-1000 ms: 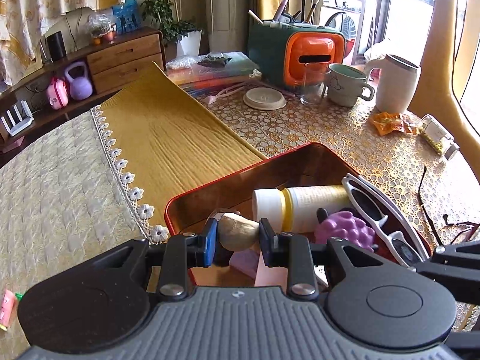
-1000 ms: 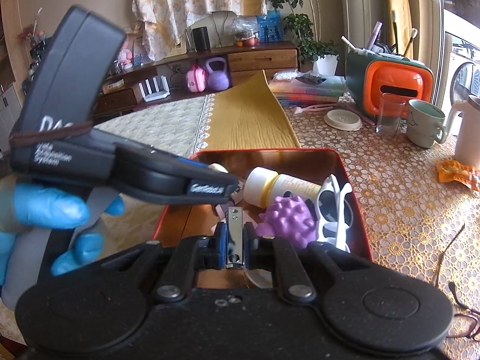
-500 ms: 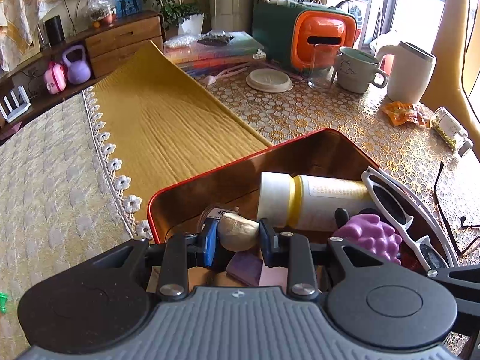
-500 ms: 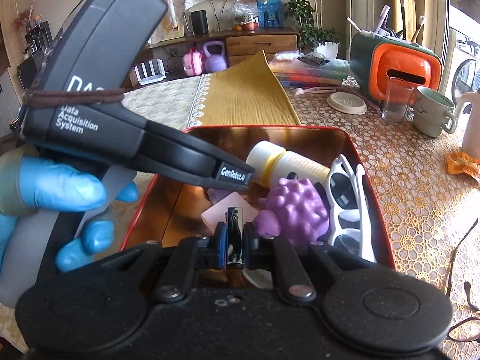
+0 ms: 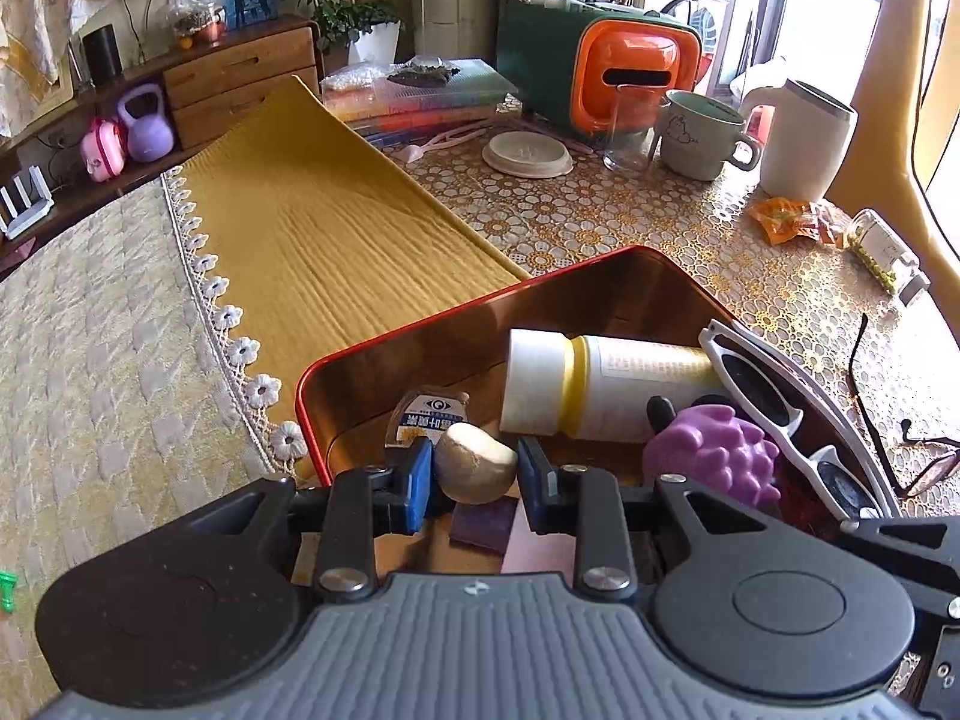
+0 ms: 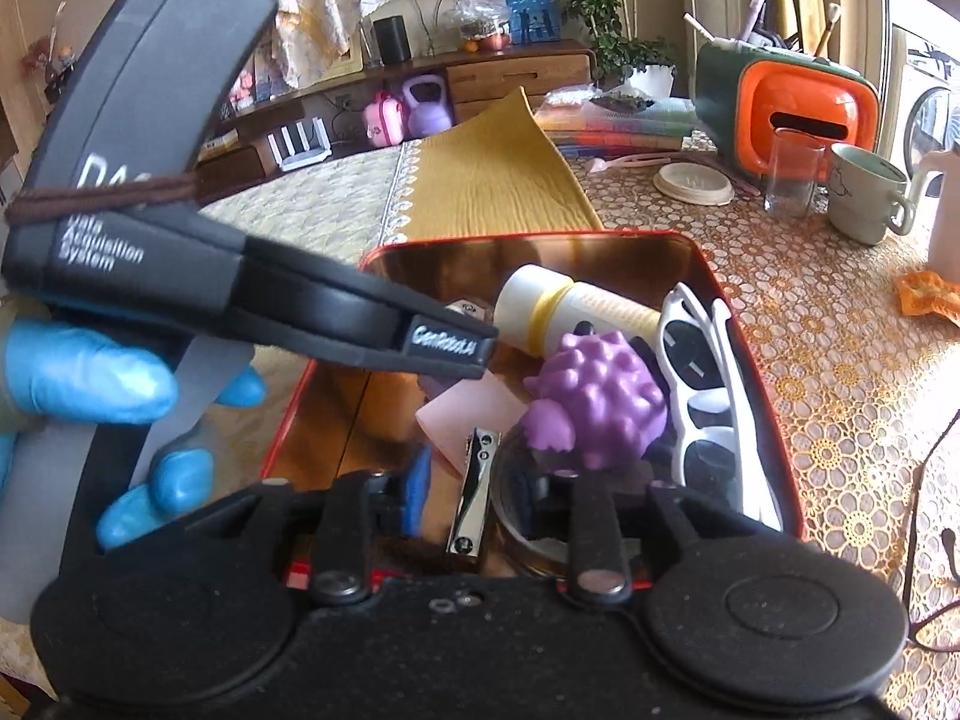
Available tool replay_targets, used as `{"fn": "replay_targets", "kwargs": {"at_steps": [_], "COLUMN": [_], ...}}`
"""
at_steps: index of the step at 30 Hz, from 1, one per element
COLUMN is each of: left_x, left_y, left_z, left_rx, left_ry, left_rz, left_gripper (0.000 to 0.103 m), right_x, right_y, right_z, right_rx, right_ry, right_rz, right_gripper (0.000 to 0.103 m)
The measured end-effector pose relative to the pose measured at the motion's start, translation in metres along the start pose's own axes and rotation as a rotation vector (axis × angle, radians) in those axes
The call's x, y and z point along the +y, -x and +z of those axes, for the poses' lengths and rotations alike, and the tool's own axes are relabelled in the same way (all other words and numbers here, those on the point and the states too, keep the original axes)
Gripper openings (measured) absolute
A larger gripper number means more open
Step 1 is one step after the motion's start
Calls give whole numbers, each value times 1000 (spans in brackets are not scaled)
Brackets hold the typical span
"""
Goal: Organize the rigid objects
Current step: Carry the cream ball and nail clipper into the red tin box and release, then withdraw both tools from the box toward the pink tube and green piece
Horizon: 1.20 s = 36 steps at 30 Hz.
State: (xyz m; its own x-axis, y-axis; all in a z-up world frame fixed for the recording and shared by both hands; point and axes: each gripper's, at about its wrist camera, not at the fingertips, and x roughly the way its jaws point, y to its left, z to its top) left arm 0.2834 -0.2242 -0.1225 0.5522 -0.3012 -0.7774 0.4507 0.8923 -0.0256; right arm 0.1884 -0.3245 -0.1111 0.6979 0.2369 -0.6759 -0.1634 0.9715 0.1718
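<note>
The left gripper (image 5: 475, 468) is clamped on a pale stone (image 5: 474, 462), holding it just above the near left part of a red tin (image 5: 420, 330) that sits on the worktop (image 5: 690, 252). In the right wrist view the same gripper reaches in from the left over the tin, gripped by a hand in a blue glove (image 6: 90, 384).

The right gripper (image 6: 477, 492) hangs over the tin's near edge with its jaws opening. A metal nail clipper (image 6: 474, 495) lies between them; the pads no longer press on it, and its far tip rests on a pink block (image 6: 474, 411).

Inside the tin, a white bottle (image 5: 606, 384) with a yellow band lies on its side toward the far end. A purple knobbly toy (image 6: 594, 399) sits just near of it, and white sunglasses (image 6: 702, 402) lean along the right wall. A small labelled packet (image 5: 429, 414) lies just beyond the stone, and a dark purple piece (image 5: 483, 525) lies under it.

Beyond the tin stand an orange and green box (image 5: 624, 72), a glass (image 6: 792, 171), a mug (image 5: 702, 132) and a white jug (image 5: 804, 138). Spectacles (image 5: 900, 438) lie on the worktop to the right of the tin.
</note>
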Motion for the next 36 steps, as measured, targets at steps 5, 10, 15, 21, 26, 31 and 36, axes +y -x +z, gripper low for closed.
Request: {"fn": "replay_targets", "kwargs": {"at_steps": [5,10,15,21,26,31,36], "left_x": [2,5,11,22,34,50,66], "left_y": [17,42,63,92,114,134,150], "left_z": [-6,-13,-18,-28,-41,-56,-71], "left_rx": [-21,-72,-100,-128,-147,-157,-177], "left_ry": [7,2,2,19,26,51,60], "left_rz": [-22,-27,-28,-29,-20,-7,12], "left_gripper": [31,57,57,57,57,64,73], "right_x": [3,8,14,21,29,44,59], "right_y": [10,22,32,47,53,58,59], "right_z": [0,0,1,2,5,7,9], "right_rx": [-10,-25,-37,-59,-65,-71,-73], "right_ry": [-6,-5,-5,-22,-30,0,23], "right_rz": [6,13,12,12,14,21,27], "right_gripper": [35,37,44,55,60,67,78]}}
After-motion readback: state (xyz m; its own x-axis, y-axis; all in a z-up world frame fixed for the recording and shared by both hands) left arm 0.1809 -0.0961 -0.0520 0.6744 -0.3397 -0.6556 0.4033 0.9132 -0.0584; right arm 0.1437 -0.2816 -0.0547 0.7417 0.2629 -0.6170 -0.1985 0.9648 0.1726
